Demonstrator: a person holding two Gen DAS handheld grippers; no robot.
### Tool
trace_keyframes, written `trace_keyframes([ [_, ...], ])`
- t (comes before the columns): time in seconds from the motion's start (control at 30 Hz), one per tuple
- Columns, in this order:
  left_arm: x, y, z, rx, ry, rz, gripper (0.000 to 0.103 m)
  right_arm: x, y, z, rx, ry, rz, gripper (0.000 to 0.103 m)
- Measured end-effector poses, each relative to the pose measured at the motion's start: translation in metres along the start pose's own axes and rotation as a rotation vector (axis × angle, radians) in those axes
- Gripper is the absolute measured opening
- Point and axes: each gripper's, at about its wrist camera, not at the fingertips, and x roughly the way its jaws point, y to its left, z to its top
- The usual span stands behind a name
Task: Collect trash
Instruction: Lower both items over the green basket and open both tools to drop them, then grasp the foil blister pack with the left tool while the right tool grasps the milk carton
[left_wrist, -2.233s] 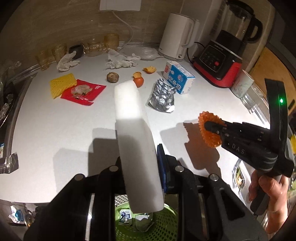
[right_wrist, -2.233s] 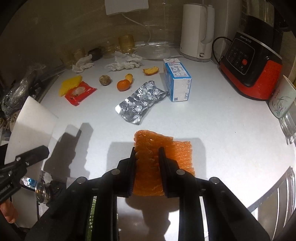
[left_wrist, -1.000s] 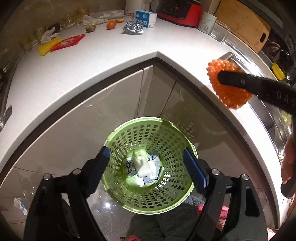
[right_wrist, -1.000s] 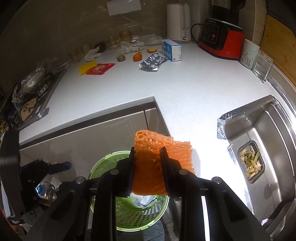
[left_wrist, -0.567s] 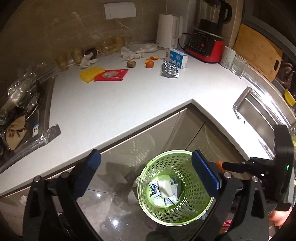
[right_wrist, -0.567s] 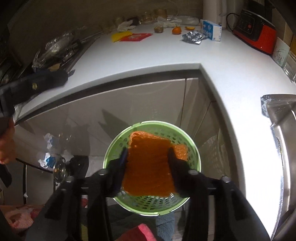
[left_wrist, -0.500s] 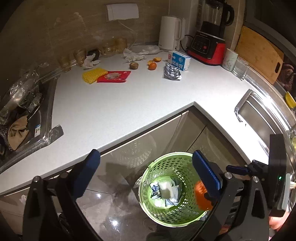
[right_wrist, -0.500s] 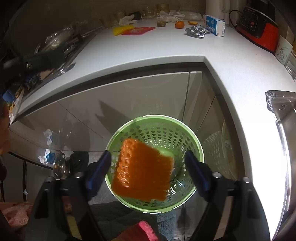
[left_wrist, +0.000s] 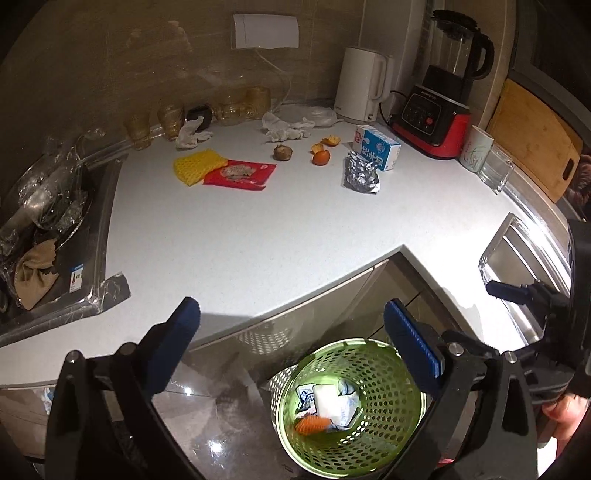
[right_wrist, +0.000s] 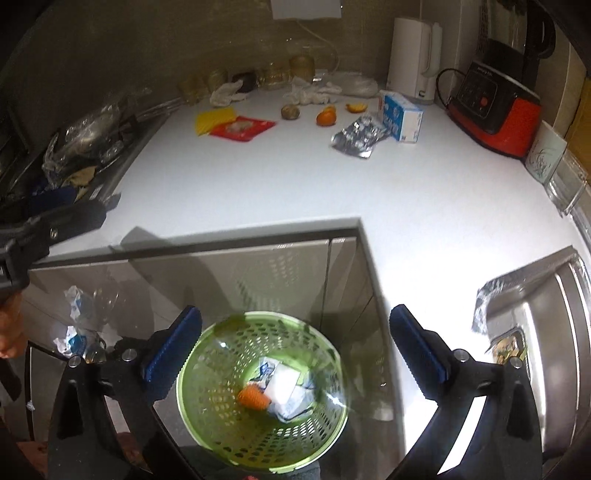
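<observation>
a: basket (right_wrist: 207, 421) status, please. it is the reference point.

b: green perforated basket on the floor, just below the worktop (left_wrist: 258, 229) corner. inside it: one orange foam net (right_wrist: 253, 397) beside white paper and wrappers (right_wrist: 284, 387).

a: jaws?

b: right gripper (right_wrist: 295, 343) directly above the basket, jaws have just been opening and now stand wide apart, nothing between them. left gripper (left_wrist: 291, 332) up and to the left of the basket, jaws spread fully, nothing held.

a: obstructions?

b: nothing lies between the right gripper and the basket mouth. the cabinet doors (right_wrist: 229, 273) stand right behind the basket.

a: count what lies on the worktop beyond the basket.

b: one yellow foam net (left_wrist: 197, 166), touching one red packet (left_wrist: 240, 175). one brown round item (left_wrist: 282, 151). one small orange (left_wrist: 320, 157) and two peel pieces near it. one foil blister sheet (left_wrist: 362, 175) just beside one blue-and-white carton (left_wrist: 376, 151). two crumpled white tissues (left_wrist: 286, 129). one white kettle (left_wrist: 364, 86), one red-based blender (left_wrist: 436, 110), one cup (left_wrist: 476, 147).
</observation>
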Motion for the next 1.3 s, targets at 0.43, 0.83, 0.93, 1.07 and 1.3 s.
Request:
trace_keyframes([
  [0.43,0.042,-0.043,0.086,0.018,-0.064,-0.031,0.095,0.015,-0.085,0.118,0.026,-0.109,-0.083,0.101],
  [0.83,0.107,-0.088,0.132,0.056,-0.052,-0.081,0.095,0.082,-0.143,0.192,0.005,-0.102,-0.073,0.101],
  [0.93,0.126,-0.095,0.139,0.054,-0.032,-0.099,0.095,0.109,-0.154,0.209,-0.003,-0.09,-0.055,0.101],
  [1.07,0.154,-0.102,0.15,0.046,-0.012,-0.106,0.095,0.14,-0.164,0.226,-0.015,-0.086,-0.039,0.101],
  [1.3,0.199,-0.112,0.164,0.029,0.01,-0.104,0.095,0.192,-0.187,0.246,0.008,-0.078,0.027,0.101],
])
